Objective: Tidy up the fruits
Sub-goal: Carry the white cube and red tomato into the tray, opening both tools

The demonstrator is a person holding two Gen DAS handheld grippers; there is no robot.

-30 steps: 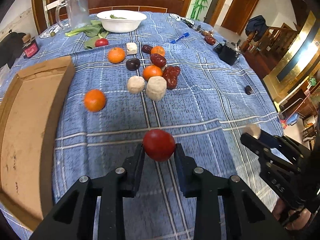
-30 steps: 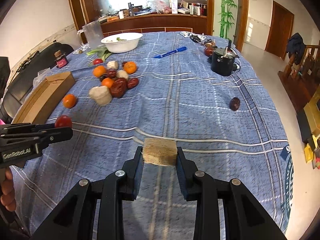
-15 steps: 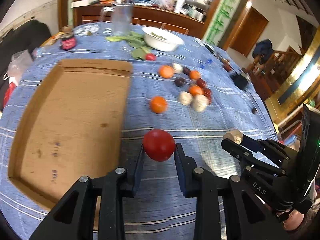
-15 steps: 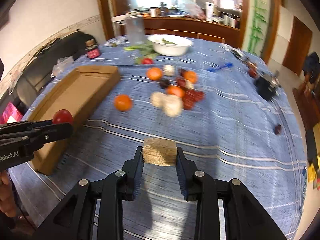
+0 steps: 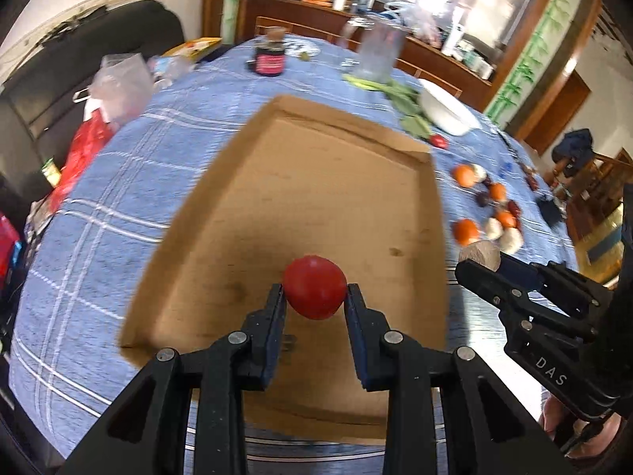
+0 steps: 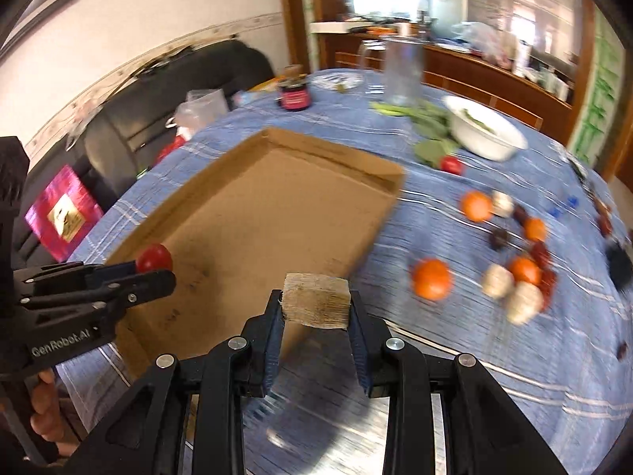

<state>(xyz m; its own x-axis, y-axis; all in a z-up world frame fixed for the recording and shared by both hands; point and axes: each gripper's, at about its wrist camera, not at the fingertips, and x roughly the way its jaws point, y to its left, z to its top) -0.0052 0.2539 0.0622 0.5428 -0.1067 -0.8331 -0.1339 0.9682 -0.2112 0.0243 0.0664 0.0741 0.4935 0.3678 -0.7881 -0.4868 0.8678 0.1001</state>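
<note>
My left gripper (image 5: 315, 297) is shut on a red tomato (image 5: 314, 292) and holds it above the near part of an open, shallow cardboard box (image 5: 308, 198). My right gripper (image 6: 316, 308) is shut on a tan rough block (image 6: 316, 305), held by the box's (image 6: 253, 213) near right corner. The right gripper also shows at the right of the left wrist view (image 5: 480, 263). The left gripper with the tomato (image 6: 155, 258) shows at the left of the right wrist view. Several oranges (image 6: 432, 279), pale lumps and dark red fruits lie on the blue cloth right of the box.
A white bowl (image 6: 484, 131), green leaves, a clear jug (image 6: 401, 71), a dark jar (image 6: 294, 93) and a small red fruit (image 6: 451, 164) stand beyond the box. A plastic bag and red packets lie at the table's left edge (image 5: 114, 91).
Both grippers have swung left with their loads. The left gripper with the tomato now hangs over the cardboard box; the right gripper with the block has come to the box's near right corner.
</note>
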